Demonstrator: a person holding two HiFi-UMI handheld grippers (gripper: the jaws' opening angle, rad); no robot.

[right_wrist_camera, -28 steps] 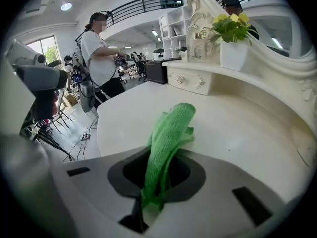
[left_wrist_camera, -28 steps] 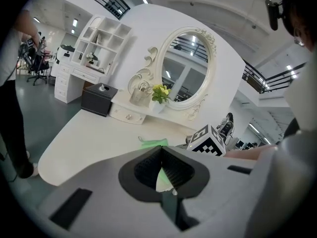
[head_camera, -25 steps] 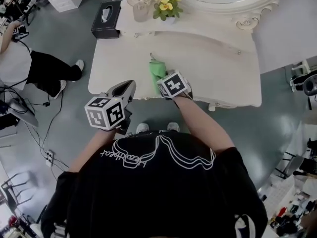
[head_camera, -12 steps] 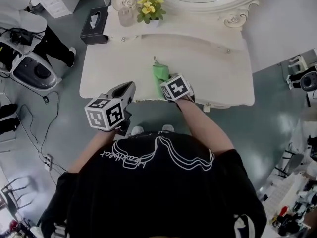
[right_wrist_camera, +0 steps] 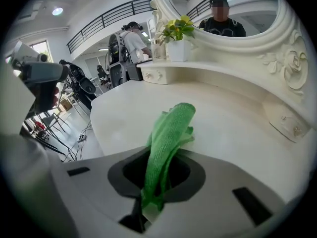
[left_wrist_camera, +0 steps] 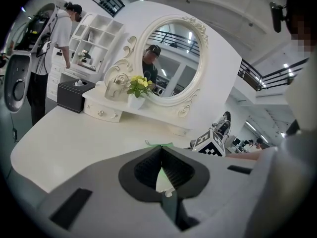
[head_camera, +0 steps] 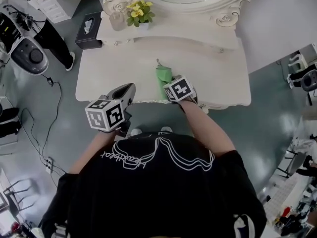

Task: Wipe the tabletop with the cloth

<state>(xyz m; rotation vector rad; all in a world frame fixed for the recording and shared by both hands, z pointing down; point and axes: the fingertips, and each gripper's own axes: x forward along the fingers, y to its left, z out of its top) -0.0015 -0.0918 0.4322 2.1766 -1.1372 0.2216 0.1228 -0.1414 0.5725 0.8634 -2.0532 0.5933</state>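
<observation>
Green cloth (right_wrist_camera: 168,133) is pinched in the right gripper (right_wrist_camera: 159,168), jaws closed on its bunched end. The rest is pushed out toward 12 o'clock over the white tabletop (head_camera: 208,66), near the front edge. Left gripper (left_wrist_camera: 159,152) is held with jaws together, nothing between them, by the front edge at 8 o'clock of the cloth.

Cloth swept right along the dressing table's front edge

Within a second, the right gripper (right_wrist_camera: 157,175) carried the green cloth (head_camera: 163,76) rightward over the tabletop (head_camera: 213,66), from left of the yellow flowers (head_camera: 137,11) to right of them. The bystander (head_camera: 58,46) on the left slipped toward the head view's upper corner.
</observation>
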